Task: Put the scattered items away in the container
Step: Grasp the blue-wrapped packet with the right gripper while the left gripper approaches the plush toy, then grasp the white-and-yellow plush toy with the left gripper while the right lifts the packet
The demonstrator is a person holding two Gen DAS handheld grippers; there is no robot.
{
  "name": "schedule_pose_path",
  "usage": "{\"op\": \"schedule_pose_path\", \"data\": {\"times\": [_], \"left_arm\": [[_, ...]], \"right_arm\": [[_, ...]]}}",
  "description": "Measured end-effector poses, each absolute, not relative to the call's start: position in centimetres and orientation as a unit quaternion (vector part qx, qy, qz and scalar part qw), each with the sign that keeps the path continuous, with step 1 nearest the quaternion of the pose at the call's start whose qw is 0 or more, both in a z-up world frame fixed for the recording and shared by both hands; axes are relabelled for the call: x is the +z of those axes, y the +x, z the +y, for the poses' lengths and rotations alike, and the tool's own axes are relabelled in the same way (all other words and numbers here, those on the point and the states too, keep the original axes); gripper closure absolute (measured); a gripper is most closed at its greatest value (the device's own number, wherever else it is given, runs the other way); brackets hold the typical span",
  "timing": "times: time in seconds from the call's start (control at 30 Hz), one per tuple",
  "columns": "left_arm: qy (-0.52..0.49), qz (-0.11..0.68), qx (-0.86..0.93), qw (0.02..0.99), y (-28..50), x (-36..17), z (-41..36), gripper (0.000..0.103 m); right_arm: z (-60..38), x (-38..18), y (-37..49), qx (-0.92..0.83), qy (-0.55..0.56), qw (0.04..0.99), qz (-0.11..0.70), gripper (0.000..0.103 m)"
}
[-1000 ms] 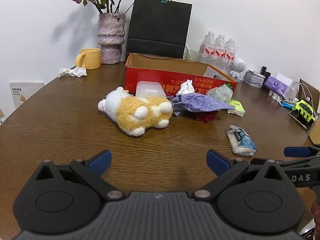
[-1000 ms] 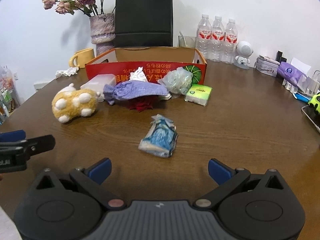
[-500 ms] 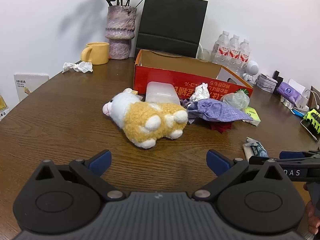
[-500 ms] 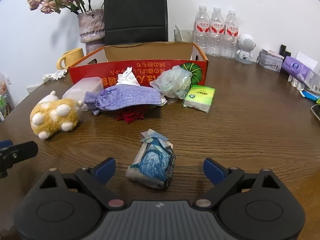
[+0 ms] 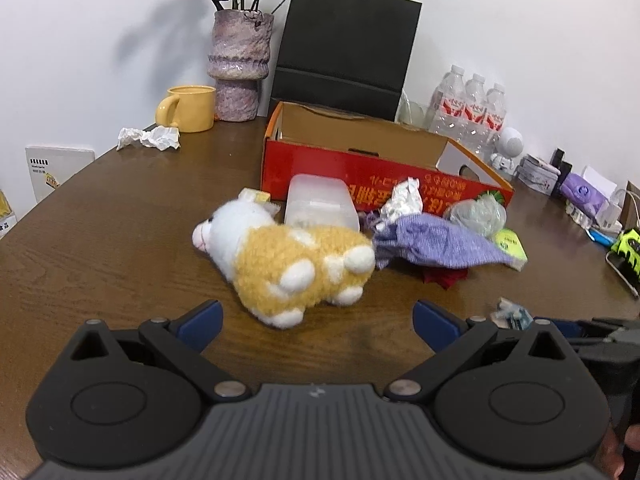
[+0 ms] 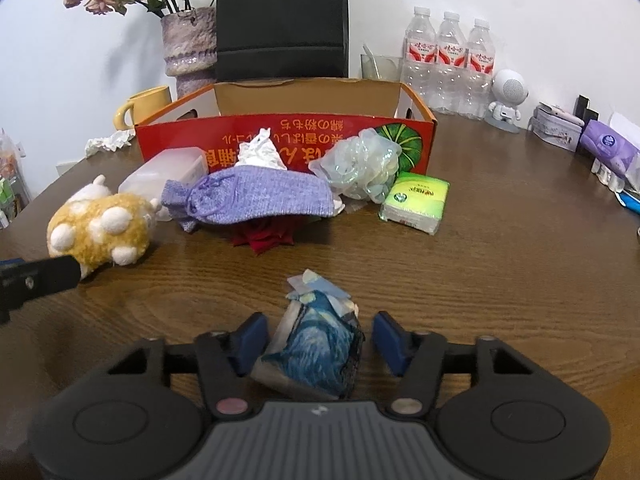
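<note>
I am seeing a glossy wood-grain counter (image 6: 500,264) and a fluffy plush toy (image 5: 292,264). A knitted purple cloth pouch (image 6: 256,196) is lying by the matt cardboard box (image 6: 288,136).

A plain white wall (image 6: 520,4) runs behind everything, evenly lit, soft shadows falling on it to the left. In front sits a round wooden table (image 6: 500,272), dark brown, grain showing, with a slight sheen. Along its far edge: a purple vase (image 5: 239,68) with dried roses, a yellow mug (image 5: 191,108) just beside it, crumpled paper (image 5: 149,138) in front of the mug. A black paper bag (image 5: 344,48) stands upright against the wall. To the right, three water bottles (image 6: 448,60) in a row, then a small white robot figure (image 6: 507,98) beside them.
</note>
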State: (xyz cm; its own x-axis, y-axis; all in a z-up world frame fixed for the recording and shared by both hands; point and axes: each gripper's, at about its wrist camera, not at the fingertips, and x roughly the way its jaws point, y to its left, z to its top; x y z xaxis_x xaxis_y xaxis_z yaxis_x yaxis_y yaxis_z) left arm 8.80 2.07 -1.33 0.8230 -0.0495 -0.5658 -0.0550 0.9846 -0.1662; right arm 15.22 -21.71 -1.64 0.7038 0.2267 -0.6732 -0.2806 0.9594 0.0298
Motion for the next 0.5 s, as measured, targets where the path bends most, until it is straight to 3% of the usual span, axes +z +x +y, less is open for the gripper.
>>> {"op": "schedule_pose_path", "data": {"times": [0.13, 0.2, 0.4, 0.47, 0.5], "left_arm": [[-0.099, 0.288, 0.010, 0.952, 10.1, -0.6, 2.4, 0.000], [-0.109, 0.282, 0.024, 0.953, 11.2, -0.2, 2.8, 0.000], [-0.145, 0.302, 0.069, 0.940, 15.2, -0.3, 5.0, 0.000], [-0.163, 0.316, 0.076, 0.931, 16.3, -0.9, 6.0, 0.004], [-0.173, 0.325, 0.077, 0.927, 16.8, -1.2, 6.5, 0.011]], "right_arm": [[-21.9, -1.5, 16.1, 0.147, -0.030, 0.922, 0.356, 0.078], [-22.1, -1.4, 16.7, 0.153, -0.021, 0.921, 0.357, 0.083], [-22.6, -0.9, 17.8, 0.148, -0.004, 0.926, 0.347, 0.085], [-22.8, -0.7, 18.0, 0.146, 0.000, 0.928, 0.343, 0.085], [-22.8, -0.7, 18.0, 0.145, 0.001, 0.928, 0.342, 0.085]]}}
